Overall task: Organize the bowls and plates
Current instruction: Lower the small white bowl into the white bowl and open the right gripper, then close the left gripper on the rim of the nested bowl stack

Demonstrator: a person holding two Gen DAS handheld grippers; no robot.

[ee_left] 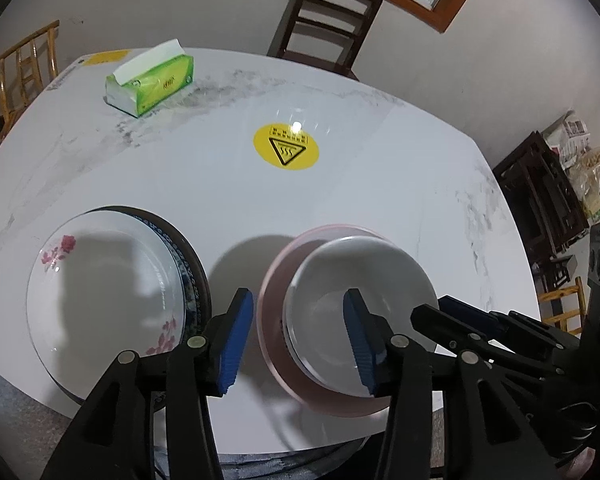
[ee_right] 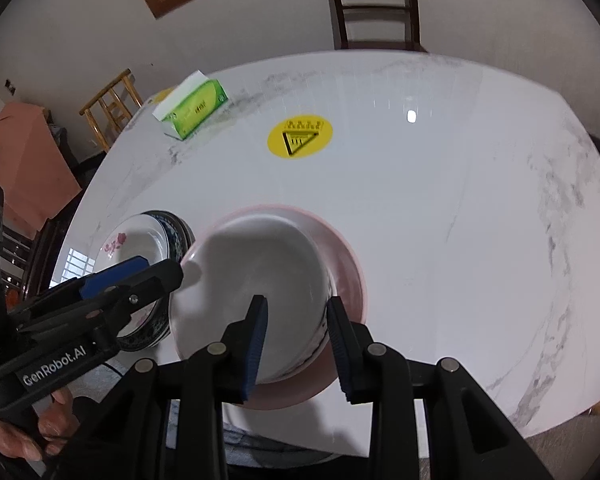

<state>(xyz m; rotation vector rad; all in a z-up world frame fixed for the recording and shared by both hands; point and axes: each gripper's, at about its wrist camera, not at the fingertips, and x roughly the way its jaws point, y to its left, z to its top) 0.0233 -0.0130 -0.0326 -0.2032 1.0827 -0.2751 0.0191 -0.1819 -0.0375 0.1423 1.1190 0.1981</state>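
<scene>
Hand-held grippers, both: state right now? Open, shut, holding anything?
Left hand-held gripper: open, holding nothing, hanging over the pale pink bowl.
Right hand-held gripper: straddles the wall of the glossy white ceramic bowl; grip cannot be told.

The white bowl (ee_right: 256, 280) is blurring along its rim in the right wrist view, and its near wall is disappearing behind the right gripper (ee_right: 298, 344), so contact between pads and wall cannot be confirmed. The pink bowl (ee_left: 272, 320) beneath is showing only as a smeared band. Under the floral plate (ee_left: 104, 288), the blue-patterned plates (ee_left: 190, 276) are showing only their edges; their count cannot be told. The sticker (ee_right: 300, 137) text is staying too small to read. The wooden chair (ee_left: 24, 68) is being cut off by the frame edge
</scene>
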